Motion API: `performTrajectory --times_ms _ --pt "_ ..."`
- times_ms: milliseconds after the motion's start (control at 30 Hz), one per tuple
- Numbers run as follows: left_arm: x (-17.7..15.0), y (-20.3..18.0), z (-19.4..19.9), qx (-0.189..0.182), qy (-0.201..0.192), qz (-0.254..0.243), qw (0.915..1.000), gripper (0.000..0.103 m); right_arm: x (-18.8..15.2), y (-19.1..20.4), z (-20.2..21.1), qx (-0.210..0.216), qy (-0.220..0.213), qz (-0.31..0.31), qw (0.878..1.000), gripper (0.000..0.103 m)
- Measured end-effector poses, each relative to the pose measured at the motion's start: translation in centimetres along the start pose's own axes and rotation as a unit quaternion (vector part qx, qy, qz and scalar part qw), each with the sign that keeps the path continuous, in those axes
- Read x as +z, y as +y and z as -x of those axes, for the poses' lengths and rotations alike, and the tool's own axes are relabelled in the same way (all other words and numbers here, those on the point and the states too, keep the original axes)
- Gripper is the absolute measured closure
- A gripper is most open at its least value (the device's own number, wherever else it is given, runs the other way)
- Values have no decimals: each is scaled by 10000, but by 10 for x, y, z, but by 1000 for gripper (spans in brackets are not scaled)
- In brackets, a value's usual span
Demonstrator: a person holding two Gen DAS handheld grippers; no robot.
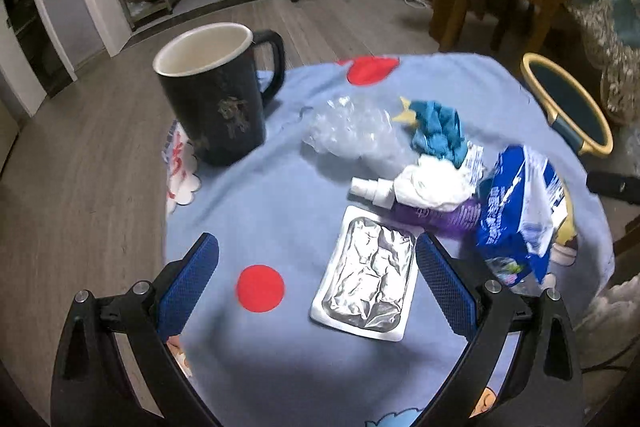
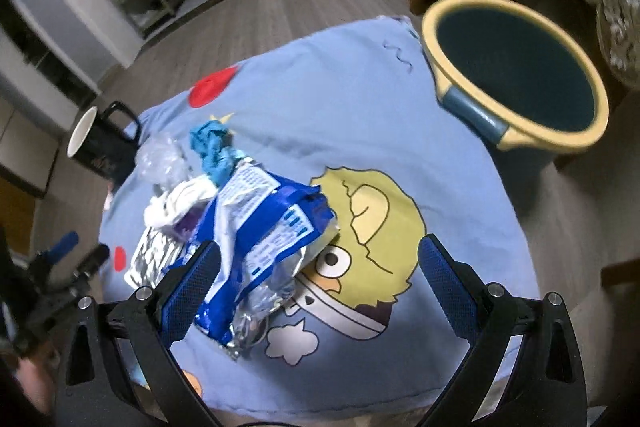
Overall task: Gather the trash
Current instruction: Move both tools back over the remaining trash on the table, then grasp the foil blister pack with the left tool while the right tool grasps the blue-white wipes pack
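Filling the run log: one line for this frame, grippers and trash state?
left gripper: open, empty, over foil tray | right gripper: open, empty, by blue wrapper | trash on table, unpicked | bin: beside table

The tablecloth [image 2: 360, 131] is light blue with red dots and a yellow-haired cartoon figure. The mug [image 1: 218, 95] is black outside, white inside. The wrapper [image 2: 260, 227] is blue and white; the bin [image 2: 516, 75] is dark blue, cream-rimmed.

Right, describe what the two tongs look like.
Both the left tongs and right tongs look alike: black angular plastic arms with silver screw heads, each ending in a flat finger faced with a blue textured pad. No cables or sleeves are visible.
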State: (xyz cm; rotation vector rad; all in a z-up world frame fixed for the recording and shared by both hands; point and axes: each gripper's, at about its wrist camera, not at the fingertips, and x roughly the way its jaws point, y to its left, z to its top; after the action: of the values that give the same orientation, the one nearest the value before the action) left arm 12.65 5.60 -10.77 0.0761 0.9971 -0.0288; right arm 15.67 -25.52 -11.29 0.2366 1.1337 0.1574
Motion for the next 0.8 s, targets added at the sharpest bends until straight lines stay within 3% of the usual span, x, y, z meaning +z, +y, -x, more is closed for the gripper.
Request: performTrajectory --times_ms 500,800 --pt "-15 -14 -44 -243 539 -227 9980 6 -6 1 -24 -260 449 -45 9986 8" --pt "-21 -29 -54 -309 587 -424 9969 6 -8 3 -31 -241 613 47 9978 24"
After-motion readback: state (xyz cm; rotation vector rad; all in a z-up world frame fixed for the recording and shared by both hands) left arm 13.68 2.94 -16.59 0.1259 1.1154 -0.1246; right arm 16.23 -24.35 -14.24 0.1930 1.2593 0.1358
